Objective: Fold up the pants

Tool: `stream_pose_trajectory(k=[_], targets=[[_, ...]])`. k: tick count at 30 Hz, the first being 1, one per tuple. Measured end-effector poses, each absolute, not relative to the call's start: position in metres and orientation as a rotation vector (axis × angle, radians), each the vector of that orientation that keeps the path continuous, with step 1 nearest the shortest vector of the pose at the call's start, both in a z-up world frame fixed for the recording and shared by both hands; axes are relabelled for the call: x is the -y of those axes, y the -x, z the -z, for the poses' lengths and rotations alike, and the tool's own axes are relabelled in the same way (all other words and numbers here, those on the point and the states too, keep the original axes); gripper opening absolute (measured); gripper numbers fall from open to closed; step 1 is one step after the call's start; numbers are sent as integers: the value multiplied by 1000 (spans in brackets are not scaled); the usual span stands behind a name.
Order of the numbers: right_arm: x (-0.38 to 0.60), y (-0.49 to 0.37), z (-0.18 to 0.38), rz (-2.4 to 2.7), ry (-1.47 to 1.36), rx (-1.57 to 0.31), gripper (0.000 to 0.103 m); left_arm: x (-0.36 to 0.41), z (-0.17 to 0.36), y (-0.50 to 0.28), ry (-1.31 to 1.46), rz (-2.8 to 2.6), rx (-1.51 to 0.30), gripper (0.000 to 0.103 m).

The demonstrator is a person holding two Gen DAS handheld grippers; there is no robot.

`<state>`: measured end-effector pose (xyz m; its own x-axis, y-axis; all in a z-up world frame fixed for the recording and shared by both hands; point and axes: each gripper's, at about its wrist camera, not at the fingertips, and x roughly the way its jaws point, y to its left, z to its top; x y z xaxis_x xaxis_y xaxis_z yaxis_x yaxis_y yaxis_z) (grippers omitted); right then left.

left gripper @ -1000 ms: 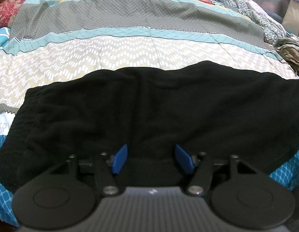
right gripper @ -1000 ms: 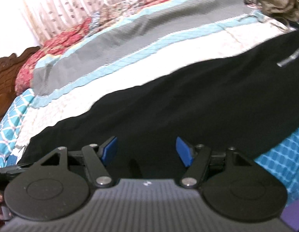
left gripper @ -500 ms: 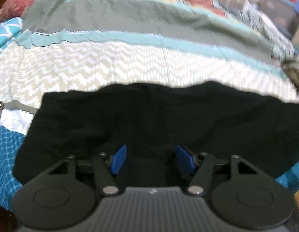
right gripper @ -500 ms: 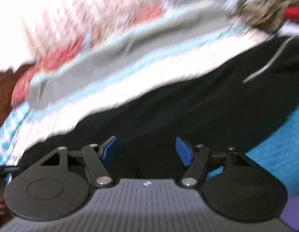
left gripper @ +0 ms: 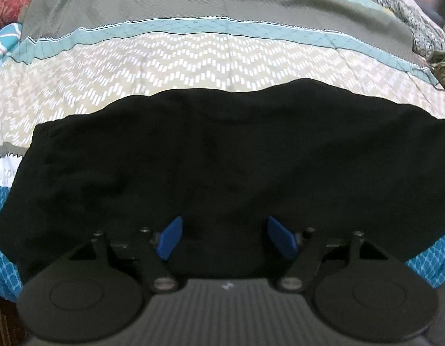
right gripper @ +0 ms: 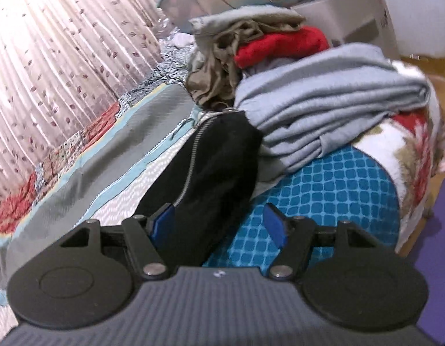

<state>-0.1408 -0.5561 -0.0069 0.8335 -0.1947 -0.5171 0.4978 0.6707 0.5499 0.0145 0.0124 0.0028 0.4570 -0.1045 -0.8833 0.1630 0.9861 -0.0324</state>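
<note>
One lengthwise fold looks done; your left gripper (left gripper: 224,238) and right gripper (right gripper: 219,225) gape wide, empty, over pants (left gripper: 222,167); cross-folds remain.

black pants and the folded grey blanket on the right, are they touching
Touching. In the right wrist view the far end of the black pants butts against the folded grey blanket; its lowest fold overlaps the pants' edge, and no bedspread shows between them.
</note>
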Motion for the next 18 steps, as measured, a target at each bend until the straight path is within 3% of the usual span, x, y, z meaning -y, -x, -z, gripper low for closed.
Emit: stream_pose_trajectory(k=[7, 9, 11, 12, 18], targets=[[569, 130, 3, 426, -730, -418, 68, -16, -5, -12, -56, 149, -1092, 68], [573, 122, 2, 421, -695, -425, 49, -15, -5, -10, -59, 148, -1089, 68], [578, 113, 1, 404, -679, -459, 16, -15, -4, -11, -54, 151, -1087, 68], [578, 110, -2, 385, -680, -467, 9, -16, -5, -11, -46, 156, -1083, 68], [532, 108, -48, 228, -568, -418, 6, -32, -12, -5, 25, 184, -1060, 67]])
